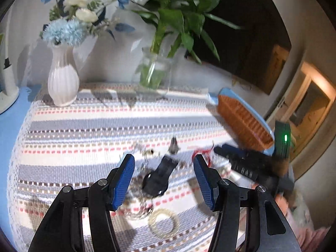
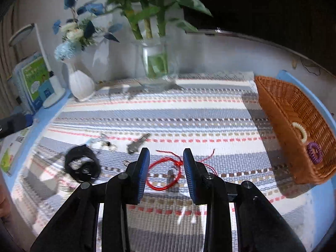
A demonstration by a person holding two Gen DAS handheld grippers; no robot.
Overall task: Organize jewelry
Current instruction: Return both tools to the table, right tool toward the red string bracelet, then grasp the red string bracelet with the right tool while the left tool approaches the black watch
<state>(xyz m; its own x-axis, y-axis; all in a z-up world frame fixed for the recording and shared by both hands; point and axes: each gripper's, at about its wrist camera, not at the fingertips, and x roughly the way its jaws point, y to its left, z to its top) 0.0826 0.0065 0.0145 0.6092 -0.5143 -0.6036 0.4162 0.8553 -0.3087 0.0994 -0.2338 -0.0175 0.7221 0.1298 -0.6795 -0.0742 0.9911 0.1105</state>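
While your left gripper hangs over the striped cloth, its blue pads stand spread with nothing pinched; a black watch lies on the cloth in the gap between them, not touched by either pad. Blurred silvery chain jewelry sits just beside the watch, under your left pad, too smeared to tell what it is. A cream bead bracelet lies nearer the camera, apart from the watch. A small grey clip lies beyond the watch.

Your right gripper is also parted, narrower gap, nothing clamped. A red string bracelet lies flat on the cloth below the gap, loose ends trailing toward the right pad; contact with the pads cannot be told. In this view the black watch sits well to the left, the grey clip between it and your gripper.

An orange wicker basket stands at the right edge of the tabletop, near the red bracelet. Inside it: a cream coil hair tie and a purple coil hair tie, close together against the far wall.

Back row: white ribbed vase with blue and white flowers, glass jar with green plant stems. Both views carry motion blur.
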